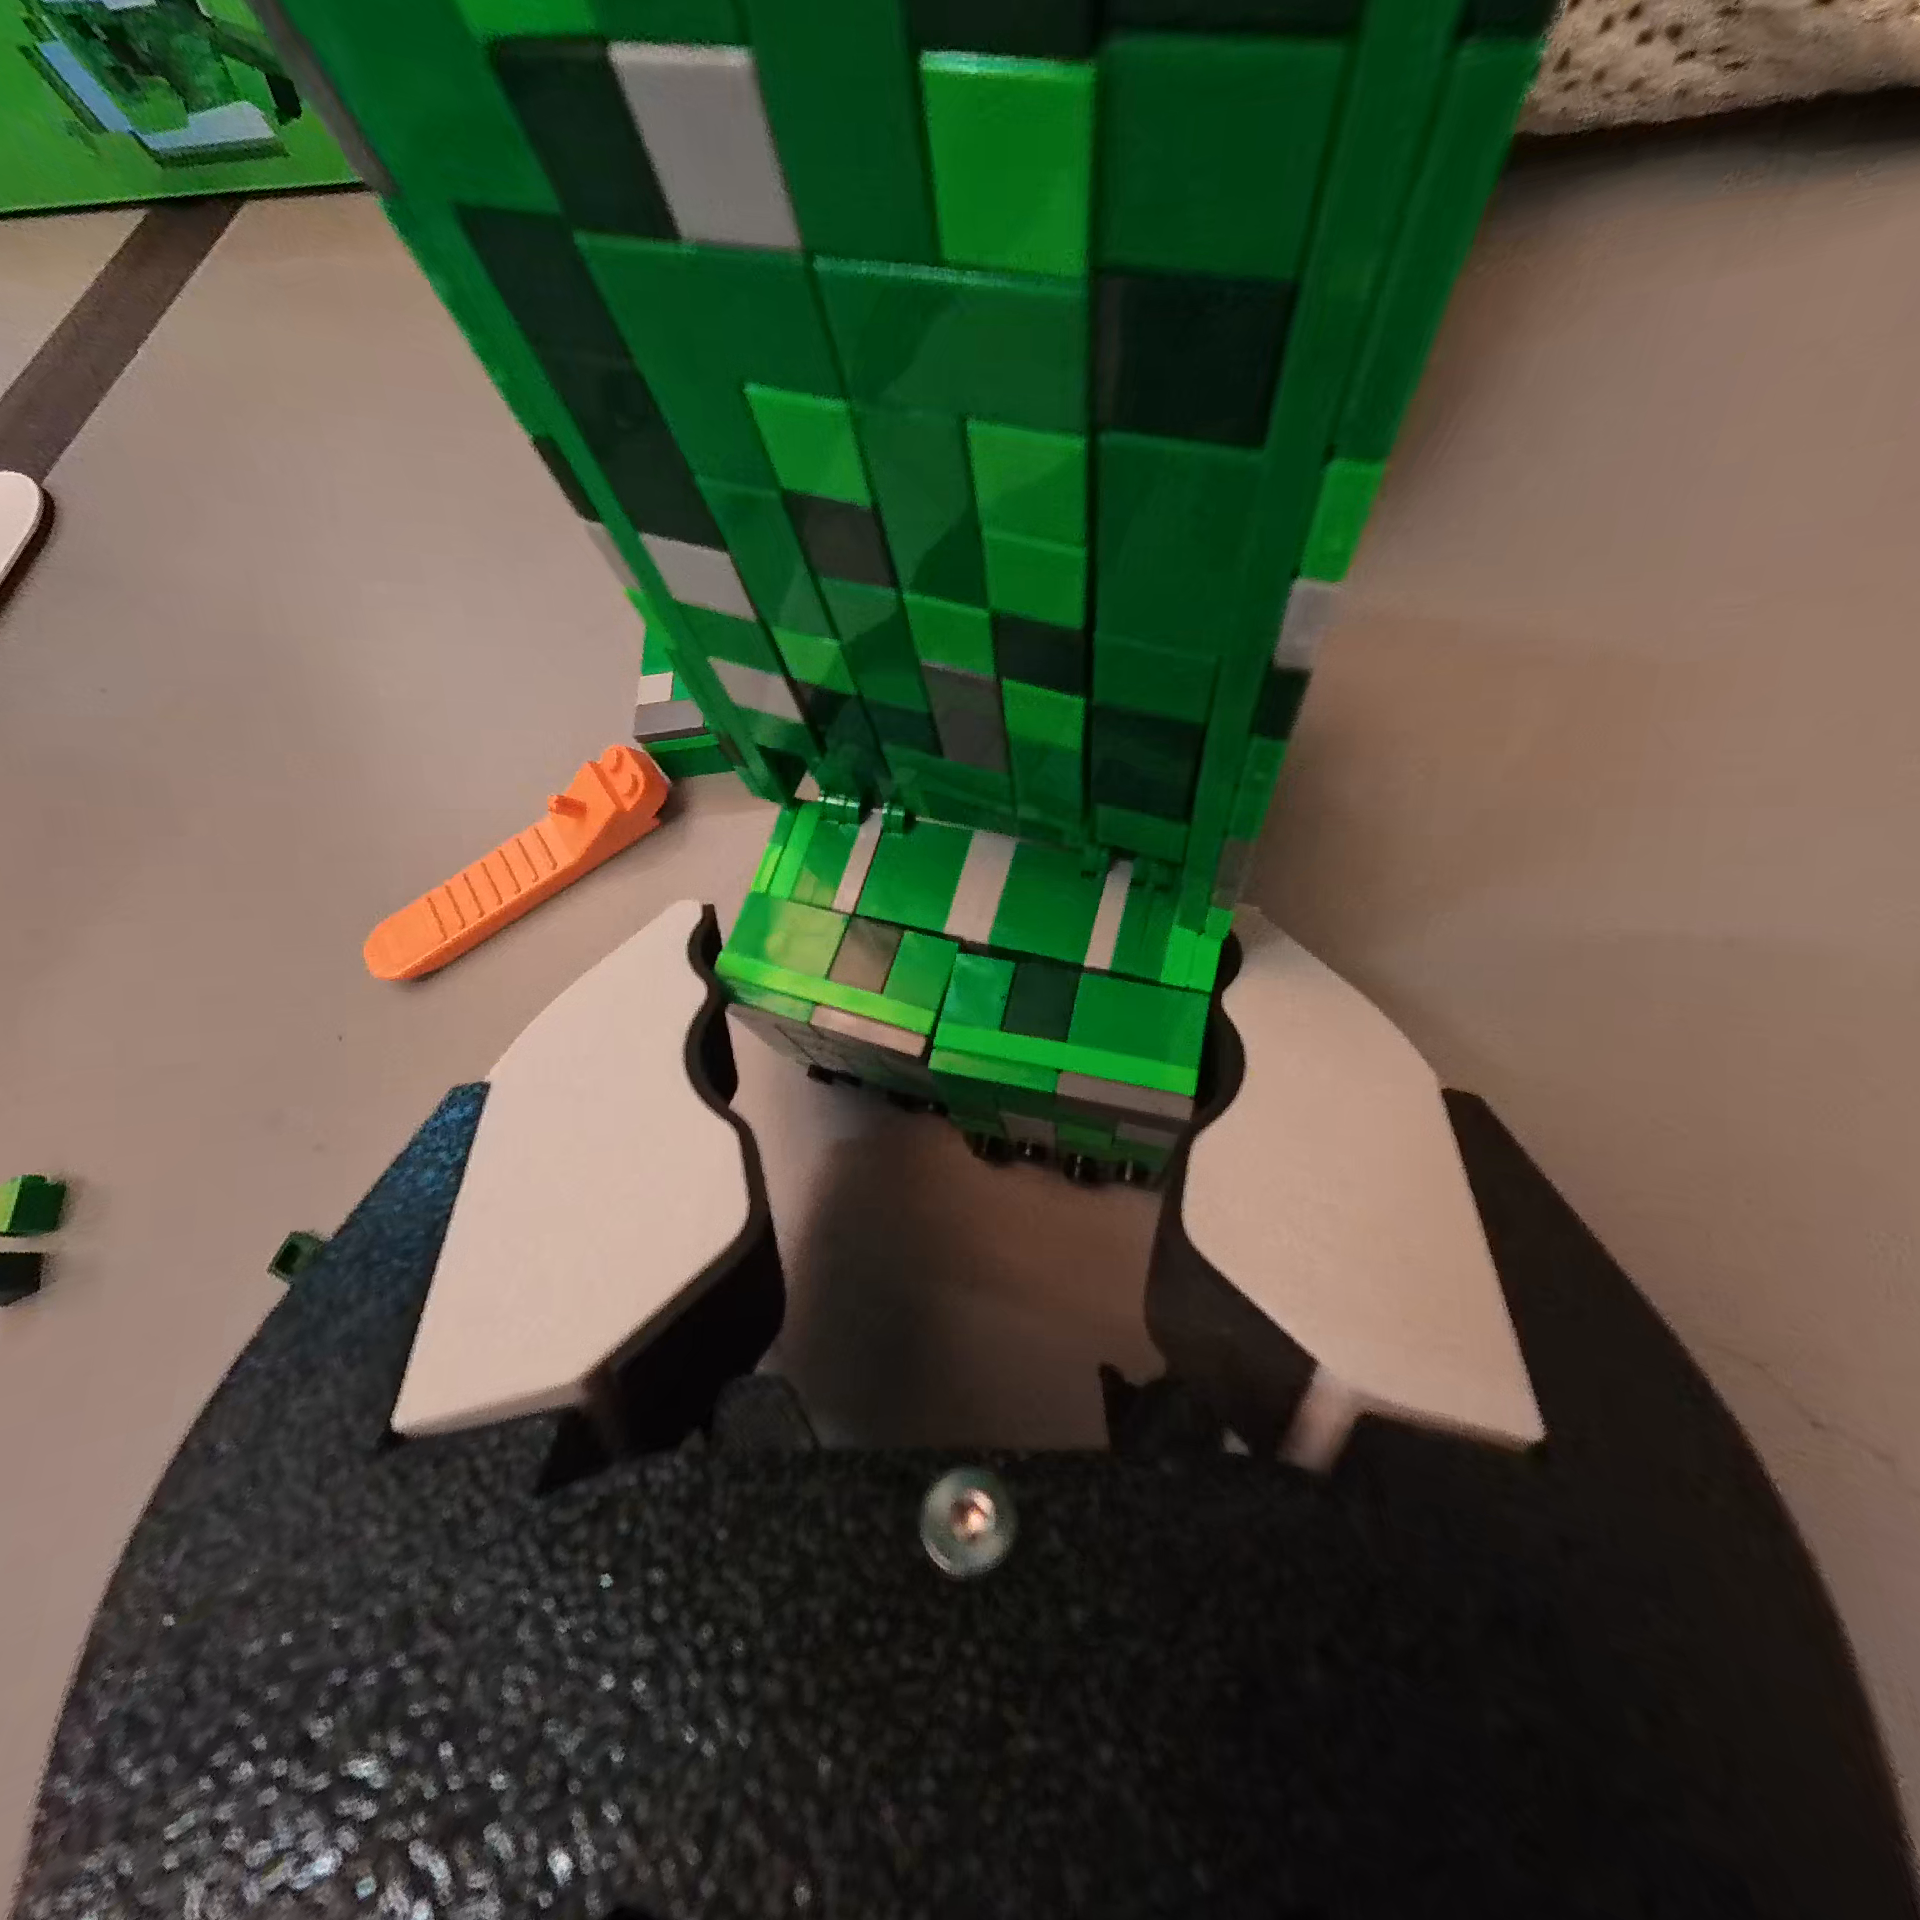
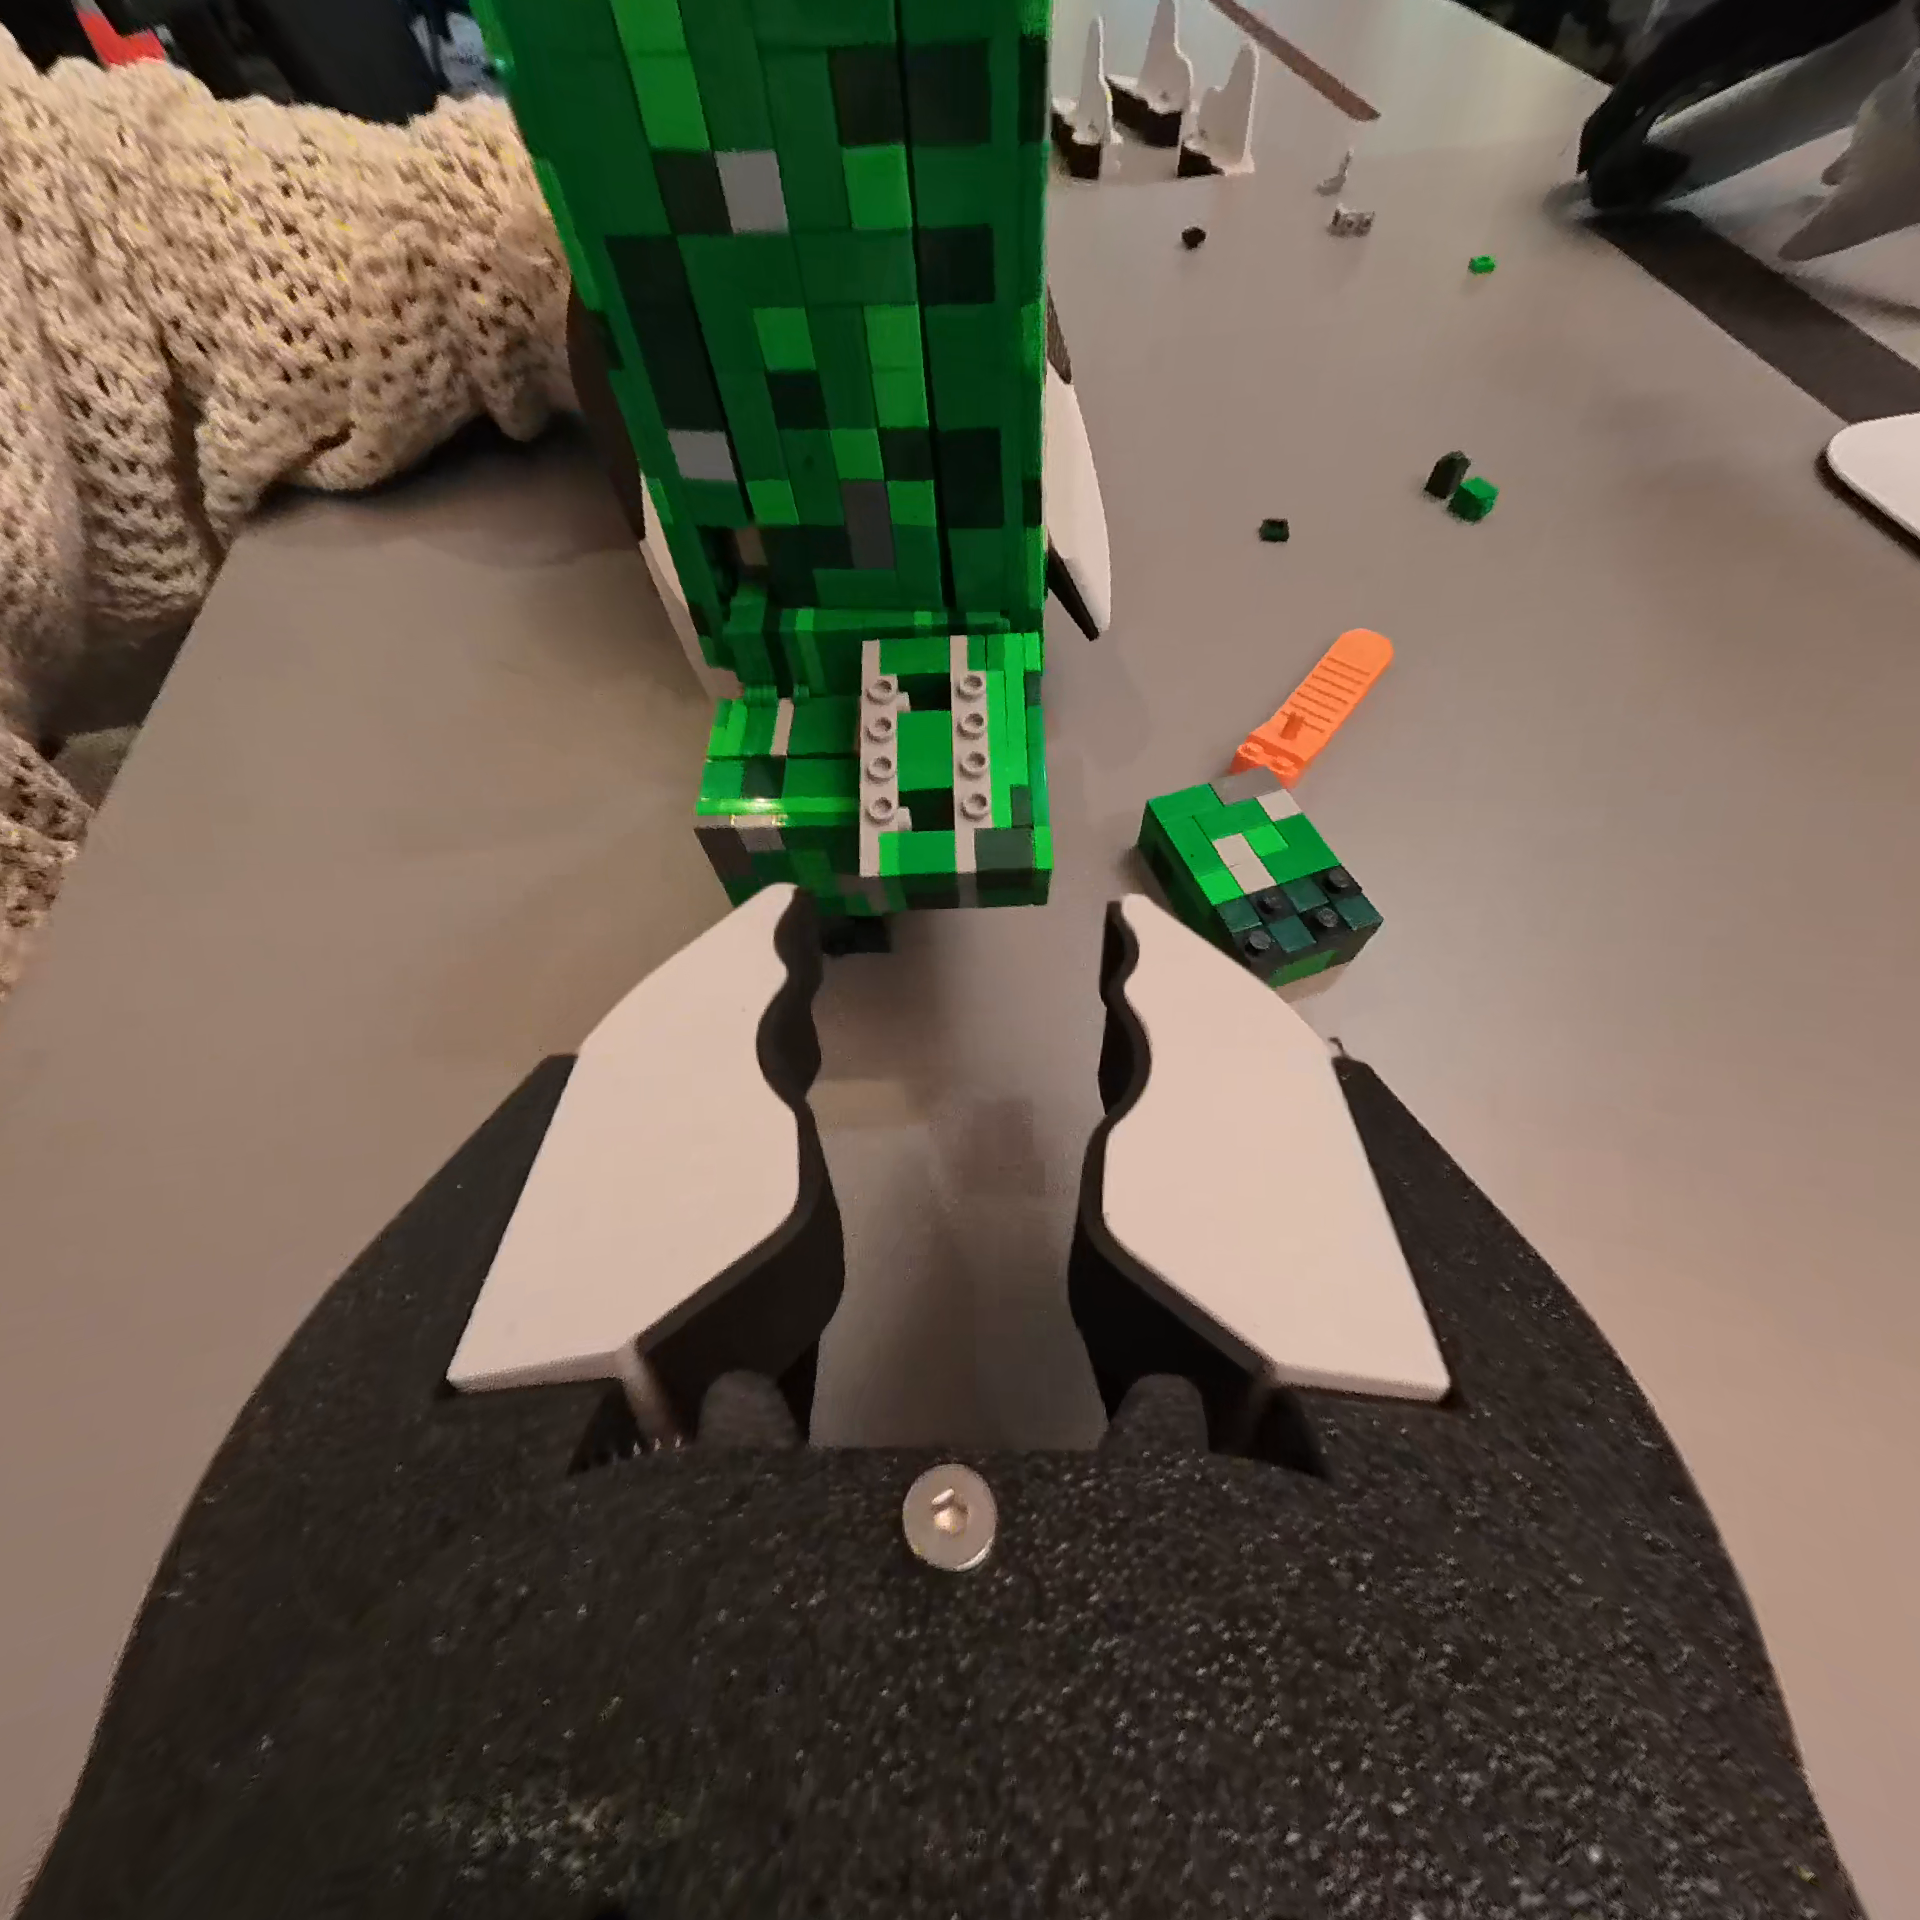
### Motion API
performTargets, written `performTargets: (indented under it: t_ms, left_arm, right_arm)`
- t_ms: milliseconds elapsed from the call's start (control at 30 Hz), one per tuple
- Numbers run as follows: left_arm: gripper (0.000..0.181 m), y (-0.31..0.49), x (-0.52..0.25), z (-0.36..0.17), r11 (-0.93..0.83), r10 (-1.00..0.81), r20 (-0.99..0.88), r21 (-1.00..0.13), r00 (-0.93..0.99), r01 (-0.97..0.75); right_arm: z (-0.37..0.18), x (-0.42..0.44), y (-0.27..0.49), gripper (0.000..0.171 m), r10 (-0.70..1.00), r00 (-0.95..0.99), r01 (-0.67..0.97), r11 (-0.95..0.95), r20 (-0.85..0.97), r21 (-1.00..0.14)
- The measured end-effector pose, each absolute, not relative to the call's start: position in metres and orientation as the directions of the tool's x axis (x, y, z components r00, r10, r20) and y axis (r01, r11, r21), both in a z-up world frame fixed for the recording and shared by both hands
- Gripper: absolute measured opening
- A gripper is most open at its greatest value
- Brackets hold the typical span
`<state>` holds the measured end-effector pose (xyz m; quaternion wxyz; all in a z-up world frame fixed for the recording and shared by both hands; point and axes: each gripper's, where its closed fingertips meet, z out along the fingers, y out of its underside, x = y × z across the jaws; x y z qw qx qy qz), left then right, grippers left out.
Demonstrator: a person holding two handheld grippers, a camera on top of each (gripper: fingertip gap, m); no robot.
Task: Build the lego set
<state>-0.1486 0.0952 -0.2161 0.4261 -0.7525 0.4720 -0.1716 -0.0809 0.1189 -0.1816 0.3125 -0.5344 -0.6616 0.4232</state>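
1. The table [image 2: 364,831] lies bare left of the green lego tower [image 2: 810,364]; a loose green block [image 2: 1257,883] and orange brick separator [image 2: 1314,707] crowd its right.
2. The left gripper [image 1: 966,997] is clamped round the tower's foot [image 1: 966,1018]; the right gripper [image 2: 956,935] hovers near, fingers parted and empty.
3. The tower's top is cut off.

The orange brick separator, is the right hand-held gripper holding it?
No, the orange brick separator lies on the table beyond the right hand-held gripper, whose fingers are spread open and empty.
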Motion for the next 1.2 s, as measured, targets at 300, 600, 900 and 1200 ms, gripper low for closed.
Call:
performTargets:
  t_ms: [300,600,900,1200]
  left_arm:
    - [0.087,0.095,-0.148,-0.215,-0.19,-0.852,-0.151,-0.803,0.501,-0.565]
    - [0.087,0.093,-0.149,-0.215,-0.222,-0.844,-0.151,-0.775,0.515,-0.592]
    - [0.087,0.089,-0.15,-0.215,-0.219,-0.853,-0.148,-0.769,0.501,-0.6]
    - [0.087,0.076,-0.156,-0.212,-0.168,-0.893,-0.142,-0.776,0.428,-0.608]
  right_arm:
    - [-0.175,-0.086,0.116,0.033,0.95,-0.298,0.407,0.043,-0.089,-0.913]
    - [-0.163,-0.088,0.115,0.033,0.95,-0.312,0.408,0.106,-0.029,-0.907]
    - [-0.153,-0.08,0.139,0.051,0.947,-0.322,0.388,0.107,-0.026,-0.915]
    - [-0.207,-0.11,0.177,0.058,0.899,-0.437,0.611,0.329,0.04,-0.72]
